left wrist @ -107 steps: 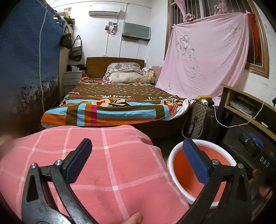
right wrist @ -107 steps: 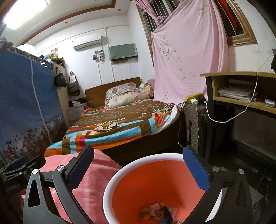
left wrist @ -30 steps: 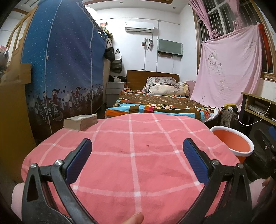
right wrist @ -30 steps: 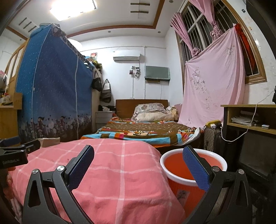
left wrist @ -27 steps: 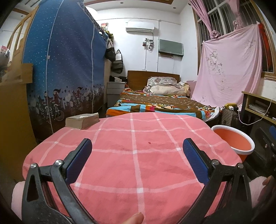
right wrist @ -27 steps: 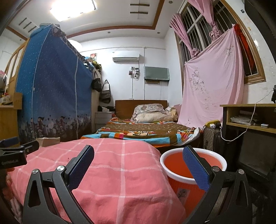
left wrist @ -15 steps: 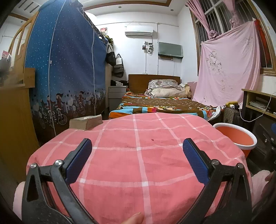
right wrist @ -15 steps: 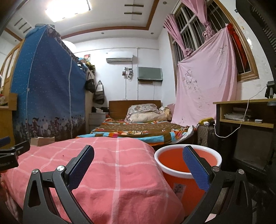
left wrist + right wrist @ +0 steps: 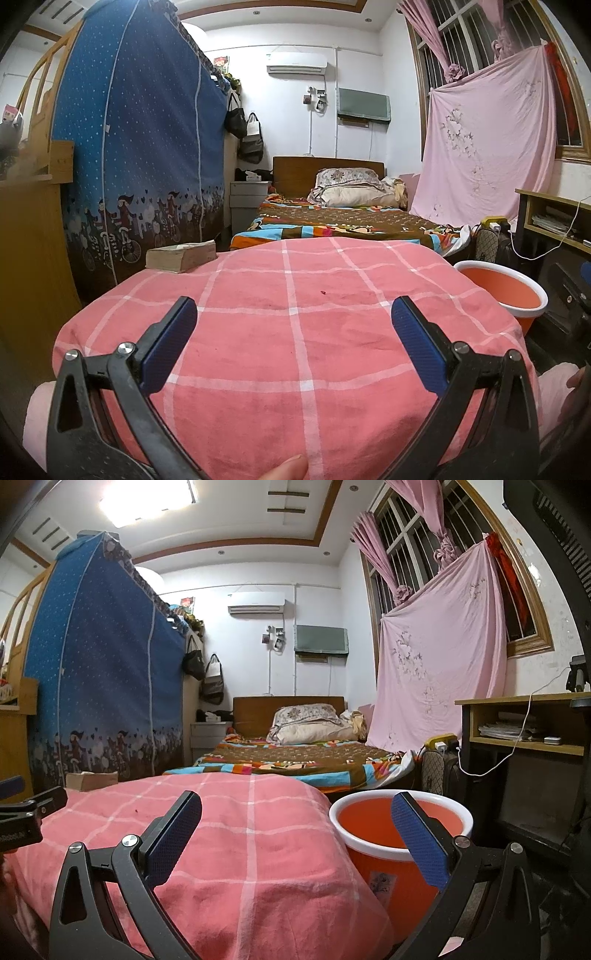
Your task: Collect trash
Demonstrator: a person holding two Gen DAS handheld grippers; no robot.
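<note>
Jaws of both the left gripper and the right gripper stand wide and hold nothing above the pink checked cloth on the table. No trash shows there except a tiny dark-red speck. The orange bucket stands just beside the table's right edge. Pinching so small a speck risks catching the cloth and dragging it, with the book, toward the edge.
</note>
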